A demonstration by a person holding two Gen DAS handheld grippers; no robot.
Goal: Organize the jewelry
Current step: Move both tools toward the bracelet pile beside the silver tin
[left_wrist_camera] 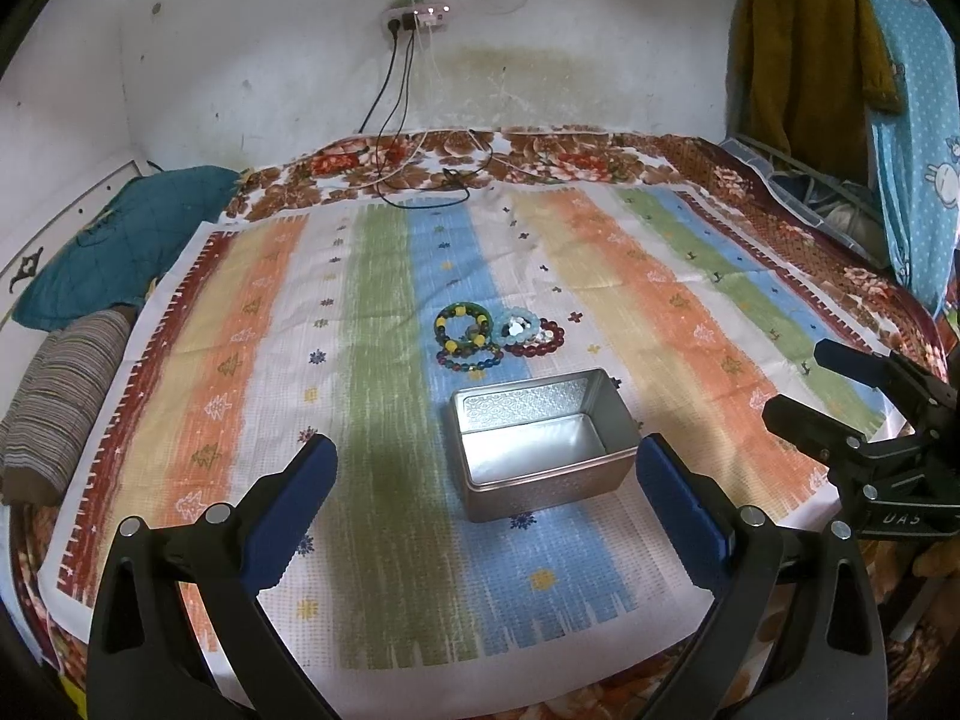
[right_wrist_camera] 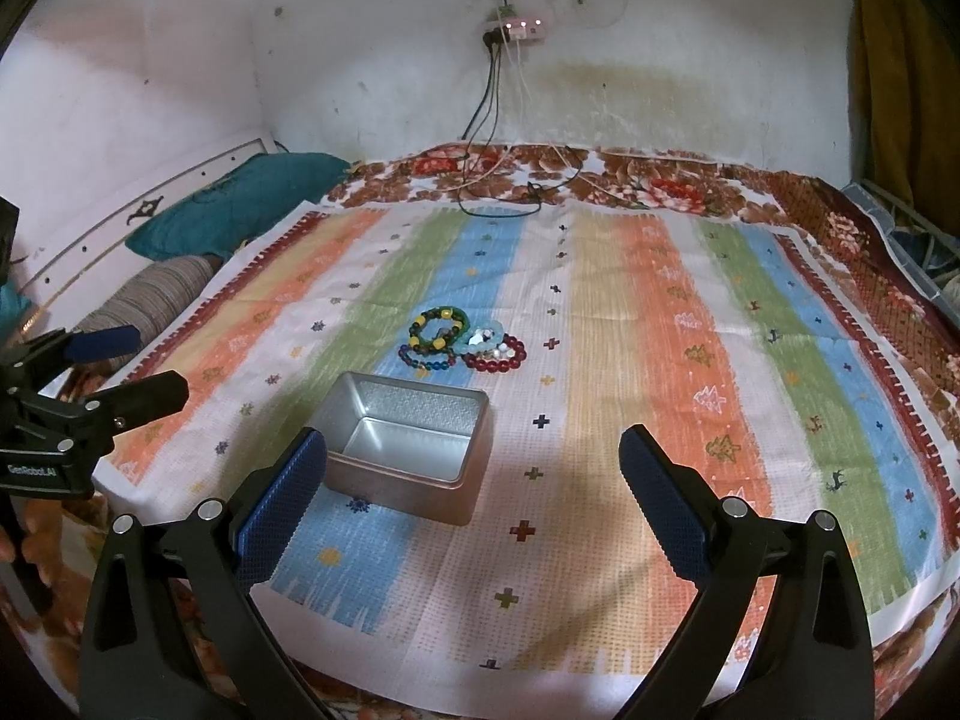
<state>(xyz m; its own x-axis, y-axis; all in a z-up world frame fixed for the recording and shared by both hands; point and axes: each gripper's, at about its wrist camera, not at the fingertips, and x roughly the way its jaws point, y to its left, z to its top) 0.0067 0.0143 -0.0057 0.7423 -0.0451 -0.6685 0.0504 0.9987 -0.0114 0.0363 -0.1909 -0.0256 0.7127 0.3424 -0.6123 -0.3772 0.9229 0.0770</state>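
A pile of bead bracelets (left_wrist_camera: 495,337) lies on the striped cloth: green-and-yellow, pale blue, dark red and multicolour ones. It also shows in the right wrist view (right_wrist_camera: 462,341). An open, empty silver metal box (left_wrist_camera: 543,441) stands just in front of the pile, and also shows in the right wrist view (right_wrist_camera: 408,447). My left gripper (left_wrist_camera: 489,468) is open and empty, near the box's front. My right gripper (right_wrist_camera: 471,468) is open and empty, to the right of the box. Each gripper shows in the other's view: the right one (left_wrist_camera: 804,387) and the left one (right_wrist_camera: 156,366).
The striped cloth (left_wrist_camera: 384,570) covers a floral bedspread (left_wrist_camera: 540,165). A teal pillow (left_wrist_camera: 120,240) and a striped bolster (left_wrist_camera: 60,408) lie at the left. Charger cables (left_wrist_camera: 420,180) hang from a wall socket onto the back of the bed. Clothes (left_wrist_camera: 810,60) hang at the right.
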